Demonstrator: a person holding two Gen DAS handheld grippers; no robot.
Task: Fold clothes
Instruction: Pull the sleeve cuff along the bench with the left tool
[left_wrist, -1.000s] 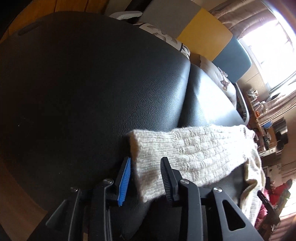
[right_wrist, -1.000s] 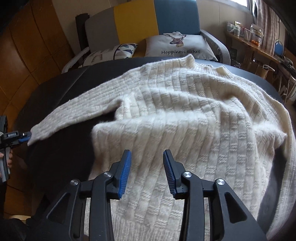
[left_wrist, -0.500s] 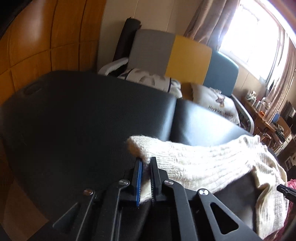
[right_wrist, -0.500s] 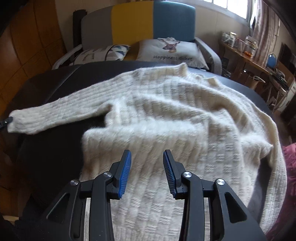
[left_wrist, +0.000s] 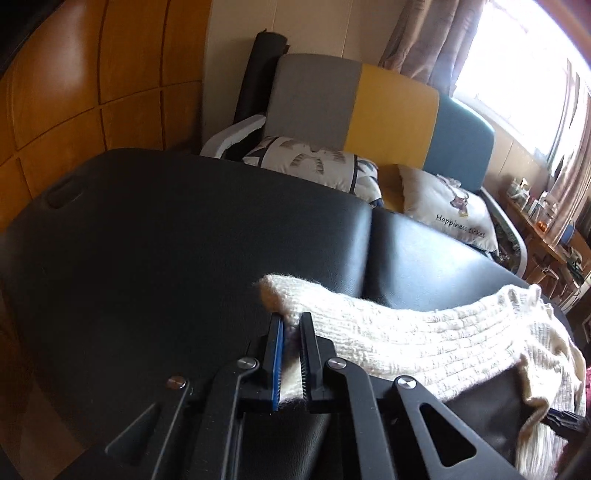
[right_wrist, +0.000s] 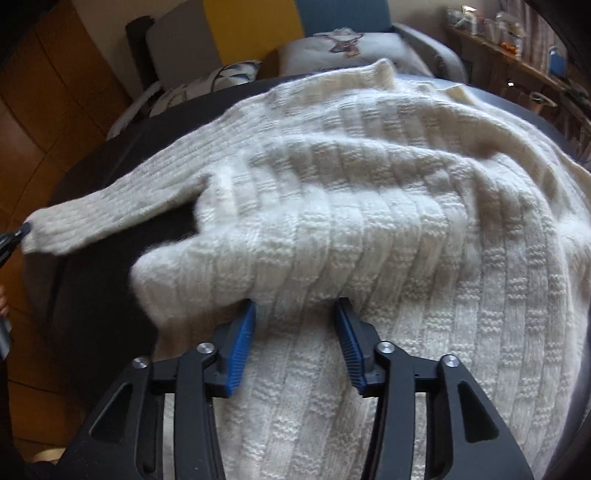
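Note:
A cream knitted sweater (right_wrist: 369, 206) lies spread over a black padded table (left_wrist: 166, 240). Its left sleeve (left_wrist: 388, 336) stretches out toward the table's left end. My left gripper (left_wrist: 291, 325) is shut on the sleeve's cuff and holds it lifted off the table. In the right wrist view the same cuff (right_wrist: 48, 229) hangs at the far left with the left gripper's tip (right_wrist: 14, 236) on it. My right gripper (right_wrist: 297, 314) hovers low over the sweater's body near a raised fold, its jaws opening, pads apart, the knit below and between them.
A sofa (left_wrist: 369, 103) in grey, yellow and blue with two cushions (left_wrist: 450, 218) stands behind the table. Wooden wall panels (left_wrist: 92, 92) are on the left. A cluttered shelf (right_wrist: 517, 40) runs along the right by the window.
The left gripper closed on the cuff and lifted it, tilting up. The right gripper dropped closer to the sweater and its jaws spread wider.

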